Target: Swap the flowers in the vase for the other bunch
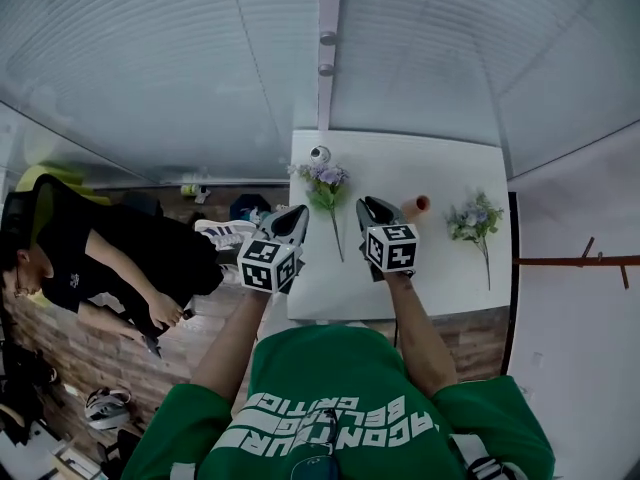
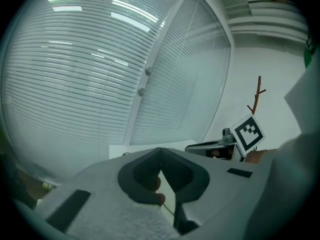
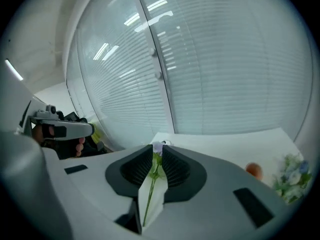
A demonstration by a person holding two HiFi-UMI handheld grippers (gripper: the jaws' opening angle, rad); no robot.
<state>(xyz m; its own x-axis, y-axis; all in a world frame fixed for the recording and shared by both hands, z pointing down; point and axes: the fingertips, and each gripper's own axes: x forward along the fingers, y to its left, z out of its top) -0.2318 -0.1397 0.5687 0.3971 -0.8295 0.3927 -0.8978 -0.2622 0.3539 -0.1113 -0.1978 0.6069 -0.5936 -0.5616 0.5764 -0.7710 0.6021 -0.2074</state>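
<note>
One bunch of purple flowers (image 1: 327, 180) lies on the white table (image 1: 440, 278), its stem pointing towards me. A second, paler bunch (image 1: 474, 218) lies at the table's right. Between them stands a small orange vase (image 1: 415, 206) with no flowers showing in it. My right gripper (image 1: 372, 206) hangs above the table beside the first bunch, open by a narrow gap; that bunch (image 3: 156, 166) shows through the gap on the table below, not gripped. My left gripper (image 1: 297, 213) is off the table's left edge; its tips (image 2: 160, 151) meet with nothing seen held.
A small round white device (image 1: 320, 154) sits at the table's back edge. Window blinds (image 1: 200, 58) run behind the table. A person in black (image 1: 90, 258) is on the floor at the left, with shoes (image 1: 225, 233) near the table. A brown branch (image 1: 580, 260) is at the right.
</note>
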